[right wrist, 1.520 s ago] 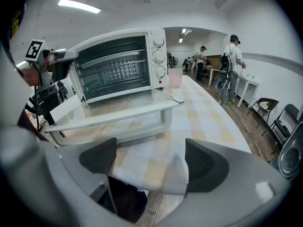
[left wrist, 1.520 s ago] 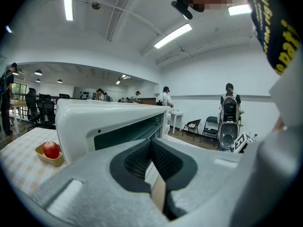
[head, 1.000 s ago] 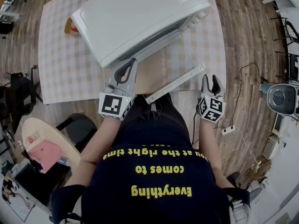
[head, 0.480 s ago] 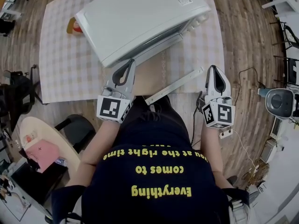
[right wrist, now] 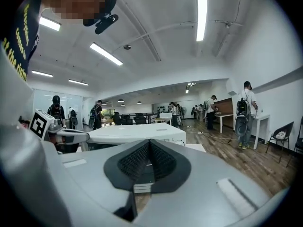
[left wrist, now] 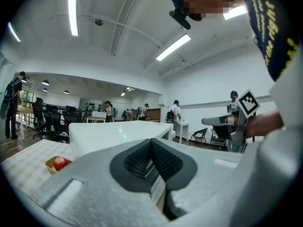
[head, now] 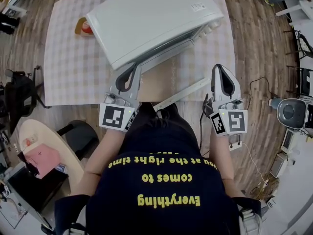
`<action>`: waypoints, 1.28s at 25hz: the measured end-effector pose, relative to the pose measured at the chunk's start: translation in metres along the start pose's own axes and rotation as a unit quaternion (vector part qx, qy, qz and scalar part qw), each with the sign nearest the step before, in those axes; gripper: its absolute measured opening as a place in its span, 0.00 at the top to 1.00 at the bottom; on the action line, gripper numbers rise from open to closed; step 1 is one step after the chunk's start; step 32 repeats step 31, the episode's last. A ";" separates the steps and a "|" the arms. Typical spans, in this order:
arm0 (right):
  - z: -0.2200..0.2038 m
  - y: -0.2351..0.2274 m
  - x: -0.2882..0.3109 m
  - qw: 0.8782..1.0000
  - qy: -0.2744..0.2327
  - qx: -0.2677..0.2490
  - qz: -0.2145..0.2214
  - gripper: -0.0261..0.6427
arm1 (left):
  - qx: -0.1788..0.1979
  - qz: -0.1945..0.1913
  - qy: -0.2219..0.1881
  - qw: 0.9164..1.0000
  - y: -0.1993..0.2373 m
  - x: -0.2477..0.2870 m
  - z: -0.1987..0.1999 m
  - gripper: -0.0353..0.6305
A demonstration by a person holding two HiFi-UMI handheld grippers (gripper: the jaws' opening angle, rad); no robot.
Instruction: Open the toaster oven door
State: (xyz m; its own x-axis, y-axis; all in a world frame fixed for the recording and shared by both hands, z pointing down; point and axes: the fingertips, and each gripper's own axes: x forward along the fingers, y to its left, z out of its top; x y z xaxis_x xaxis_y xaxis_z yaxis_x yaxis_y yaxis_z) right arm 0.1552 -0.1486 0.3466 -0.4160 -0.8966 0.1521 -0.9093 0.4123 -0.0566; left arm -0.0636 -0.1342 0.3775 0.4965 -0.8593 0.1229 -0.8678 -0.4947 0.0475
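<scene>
The white toaster oven (head: 151, 18) stands on a checked tablecloth (head: 73, 72). Its glass door (head: 159, 82) hangs folded down toward me, the long white handle (head: 183, 93) at its near edge. My left gripper (head: 136, 66) is shut and empty, its tip at the oven's front by the door's left side. My right gripper (head: 218, 67) is shut and empty too, just right of the handle's end. In the left gripper view the jaws (left wrist: 151, 143) meet before the oven (left wrist: 118, 134). In the right gripper view the jaws (right wrist: 149, 143) also meet, with the oven (right wrist: 137, 134) behind.
A small dish with a red fruit (head: 85, 27) sits behind the oven's left end. A dark chair (head: 19, 97) and a round side table (head: 44, 146) stand at the left. A power strip (head: 235, 143) and cables lie on the wooden floor at the right.
My right gripper has risen forward beside the handle's right end, and its jaws have shut. My left gripper has stayed almost still at the oven's front.
</scene>
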 end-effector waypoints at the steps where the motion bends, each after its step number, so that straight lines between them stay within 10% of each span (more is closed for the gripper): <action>1: 0.002 0.003 0.002 1.000 -0.002 -0.004 0.004 0.94 | 0.001 0.001 -0.003 1.000 0.001 -0.001 0.002 0.95; 32: 0.003 0.028 0.021 0.999 -0.008 -0.029 0.037 0.94 | 0.004 0.009 -0.022 1.000 0.006 0.004 0.015 0.95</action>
